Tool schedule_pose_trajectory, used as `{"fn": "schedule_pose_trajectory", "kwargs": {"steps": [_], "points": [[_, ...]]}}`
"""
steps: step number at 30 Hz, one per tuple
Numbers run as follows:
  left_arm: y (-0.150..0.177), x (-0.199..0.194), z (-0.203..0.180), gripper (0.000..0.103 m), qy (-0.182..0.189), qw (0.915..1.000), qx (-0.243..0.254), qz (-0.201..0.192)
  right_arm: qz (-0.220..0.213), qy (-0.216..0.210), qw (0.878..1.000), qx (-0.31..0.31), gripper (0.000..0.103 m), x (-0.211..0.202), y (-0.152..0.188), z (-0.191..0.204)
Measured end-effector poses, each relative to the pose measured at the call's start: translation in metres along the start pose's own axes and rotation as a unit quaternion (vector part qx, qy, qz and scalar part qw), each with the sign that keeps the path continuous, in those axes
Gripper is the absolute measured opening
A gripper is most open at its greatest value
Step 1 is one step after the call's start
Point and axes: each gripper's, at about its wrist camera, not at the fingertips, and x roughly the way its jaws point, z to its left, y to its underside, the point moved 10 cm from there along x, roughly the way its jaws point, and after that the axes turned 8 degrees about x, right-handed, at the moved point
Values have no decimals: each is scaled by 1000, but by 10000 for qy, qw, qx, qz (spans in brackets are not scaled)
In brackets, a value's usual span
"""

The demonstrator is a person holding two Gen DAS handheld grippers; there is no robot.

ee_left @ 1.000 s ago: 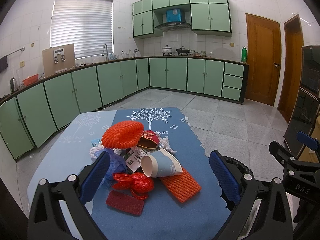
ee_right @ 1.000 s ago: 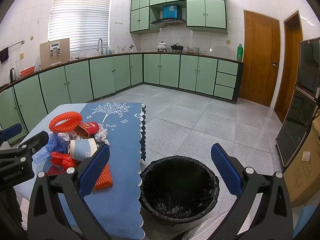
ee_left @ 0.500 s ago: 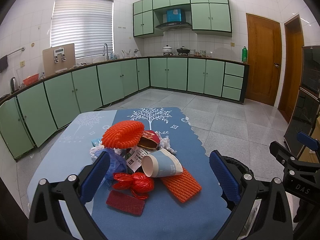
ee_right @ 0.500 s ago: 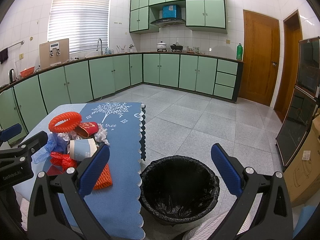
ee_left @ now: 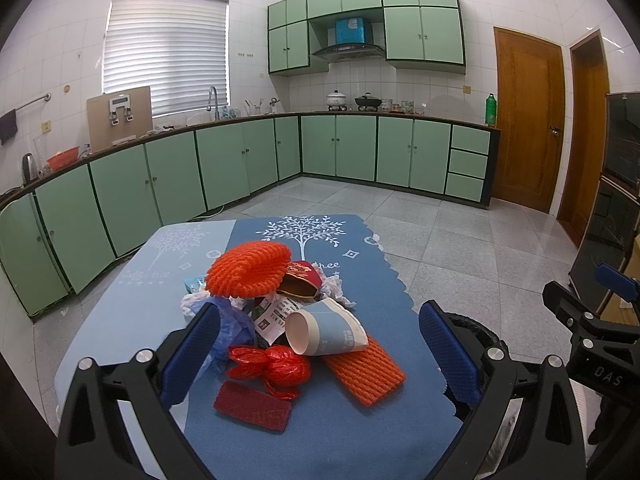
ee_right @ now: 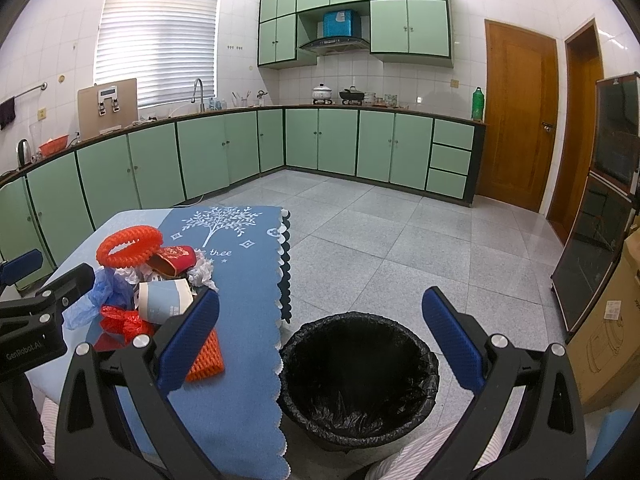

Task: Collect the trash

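the left gripper [ee_left: 320, 354] is built as a black frame with triangular cut-outs, silver screws set at the joints, and two fingers [ee_left: 192, 354] faced with ribbed blue pads. the right gripper [ee_right: 322, 342] is made the same way. "das" is printed in pale letters on the right gripper's side, "genrobot.ai" on the left one's. striped white cloth [ee_right: 416, 454] is seen under the right gripper.

Both grippers are held level, side by side: the left gripper [ee_left: 320, 354] and right gripper [ee_right: 320, 340] each gape wide, 2 blue-padded fingers [ee_left: 191, 354] gripping nothing.
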Motion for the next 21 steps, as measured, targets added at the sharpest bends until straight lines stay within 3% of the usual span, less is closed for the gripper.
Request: {"fn": "schedule_pose_trajectory", "kwargs": {"steps": [14, 21], "points": [[2, 2, 4, 97, 1, 10000, -24, 23, -13, -32, 9999, 149, 98, 2, -2, 3], [12, 13, 40, 97, -375, 9992, -76, 60, 127, -59, 9998, 124, 98, 15, 6, 10]]}}
